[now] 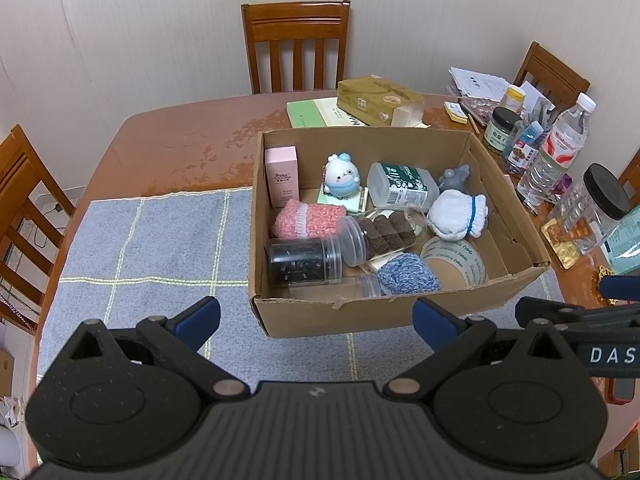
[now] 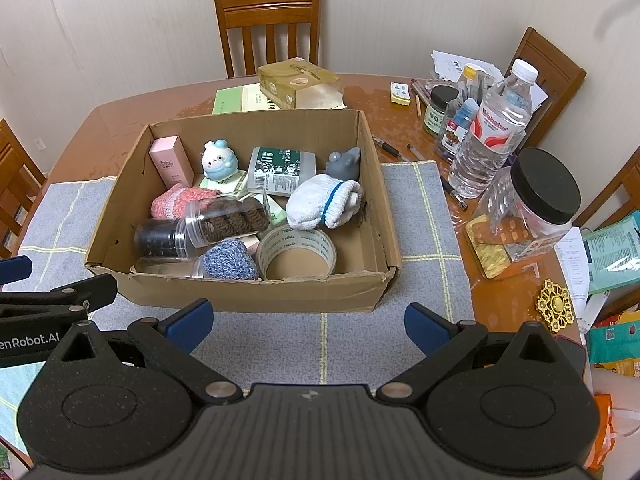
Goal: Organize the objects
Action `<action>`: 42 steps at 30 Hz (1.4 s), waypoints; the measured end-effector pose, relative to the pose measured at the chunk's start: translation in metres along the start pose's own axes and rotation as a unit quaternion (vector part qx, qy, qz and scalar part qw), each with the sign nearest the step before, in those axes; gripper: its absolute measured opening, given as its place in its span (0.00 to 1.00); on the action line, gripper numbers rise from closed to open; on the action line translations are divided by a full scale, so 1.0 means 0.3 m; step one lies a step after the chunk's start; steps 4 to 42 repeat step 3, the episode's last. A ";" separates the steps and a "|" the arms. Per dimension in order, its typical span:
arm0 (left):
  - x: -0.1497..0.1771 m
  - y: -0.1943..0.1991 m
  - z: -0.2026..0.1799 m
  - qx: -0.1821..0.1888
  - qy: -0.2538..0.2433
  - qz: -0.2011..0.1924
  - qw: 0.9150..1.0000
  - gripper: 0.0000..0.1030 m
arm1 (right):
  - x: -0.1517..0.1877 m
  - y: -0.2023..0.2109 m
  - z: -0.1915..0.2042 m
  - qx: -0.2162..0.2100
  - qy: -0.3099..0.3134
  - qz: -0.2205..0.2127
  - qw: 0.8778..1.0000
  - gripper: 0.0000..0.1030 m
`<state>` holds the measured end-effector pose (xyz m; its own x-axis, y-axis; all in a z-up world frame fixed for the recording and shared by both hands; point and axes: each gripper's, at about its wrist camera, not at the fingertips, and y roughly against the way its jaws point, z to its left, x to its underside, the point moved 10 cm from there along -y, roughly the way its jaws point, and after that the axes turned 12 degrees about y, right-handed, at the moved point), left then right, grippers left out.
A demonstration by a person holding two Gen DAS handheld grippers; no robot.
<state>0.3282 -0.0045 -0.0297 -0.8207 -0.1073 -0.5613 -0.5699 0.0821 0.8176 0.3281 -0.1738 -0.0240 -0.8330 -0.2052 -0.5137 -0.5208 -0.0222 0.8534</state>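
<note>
Home dining room, wooden table [image 2: 120,116], chairs [image 2: 269,26]

Left gripper [image 1: 316,320]: jaws spread wide, nothing between blue pads, hovering just before near wall of cardboard box [image 1: 360,312], toward its left half. Right gripper [image 2: 308,322]: jaws likewise wide apart, empty, poised before same near wall, right of left gripper. Both level, side by side, clear of box.

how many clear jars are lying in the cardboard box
3. One with black pieces at the near left, one with brown rounds leaning across it, and an empty-looking one against the front wall. The pile may hide more.
</note>
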 end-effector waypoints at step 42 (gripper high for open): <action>-0.001 0.000 -0.002 0.000 0.000 0.000 1.000 0.99 | 0.000 -0.002 -0.001 0.001 -0.002 0.000 1.000 1.00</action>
